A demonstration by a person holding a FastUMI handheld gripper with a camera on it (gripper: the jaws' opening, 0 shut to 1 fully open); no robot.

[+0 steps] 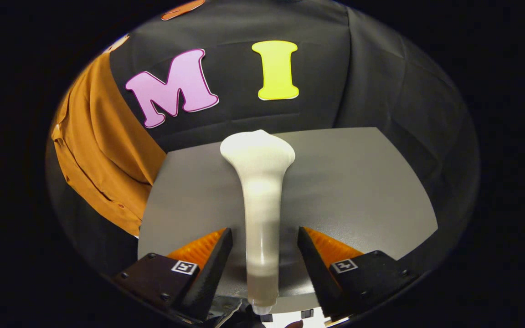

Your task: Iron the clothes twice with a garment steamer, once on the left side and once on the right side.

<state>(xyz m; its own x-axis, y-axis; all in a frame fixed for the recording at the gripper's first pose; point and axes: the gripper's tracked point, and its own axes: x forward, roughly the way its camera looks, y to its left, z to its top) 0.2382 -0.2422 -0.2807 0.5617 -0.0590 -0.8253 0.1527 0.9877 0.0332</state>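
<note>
A white garment steamer (261, 200) is seen lying on a grey desk (358, 191), its handle set between the fingers of the tongs (265, 241) and its wide head pointing beyond them. The fingers are spread apart, a gap being left on each side of the handle. An orange garment (103, 150) is hung against the black cloth wall (381, 82), past the desk's left edge.

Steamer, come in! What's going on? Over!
Gripper open, fingers either side of steamer, not pressing. Steamer lies on grey table. Orange shirt hangs beyond, untouched.
</note>
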